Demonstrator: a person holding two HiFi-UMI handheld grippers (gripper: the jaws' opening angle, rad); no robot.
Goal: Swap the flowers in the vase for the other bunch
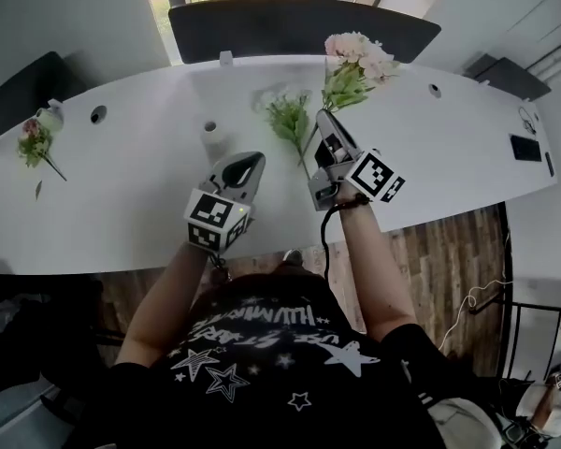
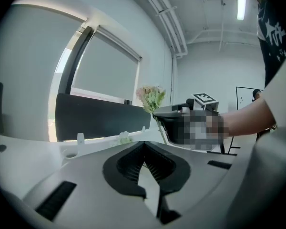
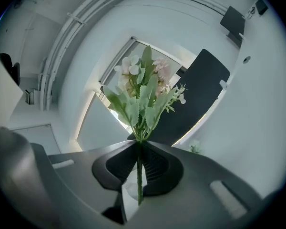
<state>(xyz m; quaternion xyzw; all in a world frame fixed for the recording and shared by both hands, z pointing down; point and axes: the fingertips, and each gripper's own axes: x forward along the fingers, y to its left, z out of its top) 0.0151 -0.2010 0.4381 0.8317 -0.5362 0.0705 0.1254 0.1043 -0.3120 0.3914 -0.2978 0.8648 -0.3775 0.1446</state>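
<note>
White long table [image 1: 430,148], dark chair backs beyond. Far left of vase [image 1: 211,138]: small pink sprig [image 1: 35,144] lying flat. Vase upright, mouth looks empty, ready for stems. Near vase, toward person: left gripper [image 1: 248,162], jaws pressed together, empty, likely idle. Right of vase: green bunch [image 1: 288,120] lying flat. Further right: right gripper [image 1: 323,118] pinching stem of pink bunch [image 1: 360,64], held clear of table for carrying.

Finishes observed: plastic, cloth and wood.
Left gripper [image 1: 252,160] and right gripper [image 1: 323,118]: smooth matt grey plastic shells, with black ribbed pads [image 3: 157,165]. Table [image 1: 150,204]: smooth white top with a faint sheen. Bunch [image 3: 140,89]: matt cloth-like leaves and a smooth plastic-looking stem. Vase [image 1: 211,138]: white, matt. Floor [image 1: 449,260]: brown wood planks.
</note>
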